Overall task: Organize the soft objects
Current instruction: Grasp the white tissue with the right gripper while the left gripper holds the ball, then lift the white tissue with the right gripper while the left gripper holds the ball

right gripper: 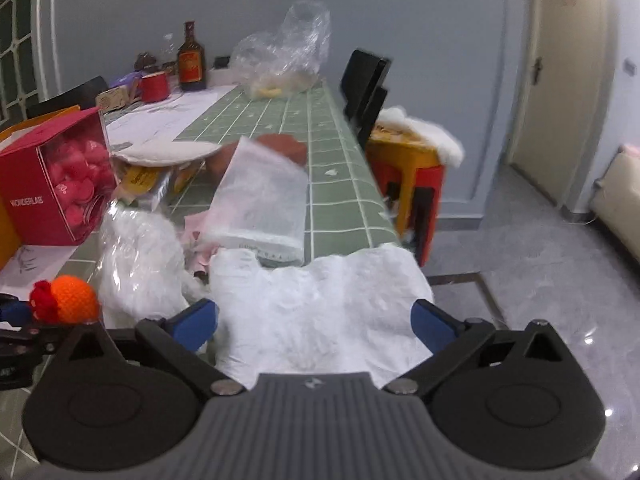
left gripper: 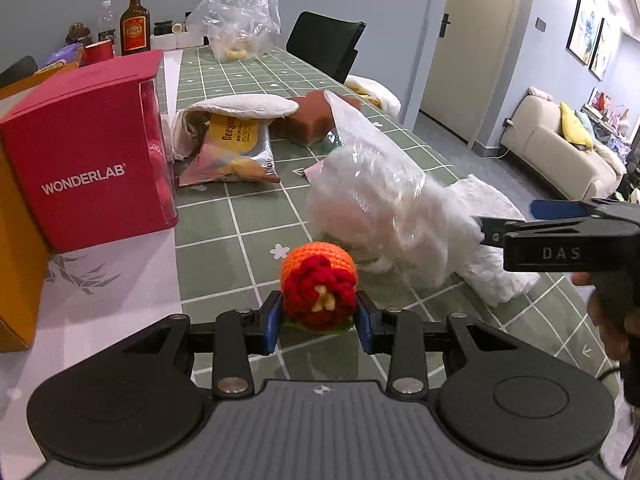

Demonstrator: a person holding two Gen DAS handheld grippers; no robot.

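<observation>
crochet ball in the left tongs, right tongs wide over white padding

the left tongs [left gripper: 318, 318] are clamped on an orange and red crochet ball [left gripper: 319, 290], its blue pads pressed to either side of the red knitted part, low over the green checked desk [left gripper: 240, 216]. in the right wrist view the same ball [right gripper: 66, 300] sits at the far left edge, beside a white lump wrapped in clear plastic [right gripper: 140, 264].

the right tongs [right gripper: 314, 320] stand wide apart, with a sheet of white crinkled padding [right gripper: 320, 312] lying between the fingers at the near edge of the desk; whether the pads touch it cannot be told. in the left wrist view the right tongs [left gripper: 516, 216] come in from the right side, tips at the padding [left gripper: 492, 240].

just behind the ball lies the plastic-wrapped white bundle [left gripper: 372, 192]. further back are a yellow snack bag [left gripper: 236, 152] under a white cushion [left gripper: 240, 106], and a brown sponge block [left gripper: 316, 116]. a red wonderlab box [left gripper: 92, 156] stands at the left, well apart from the ball.
</observation>
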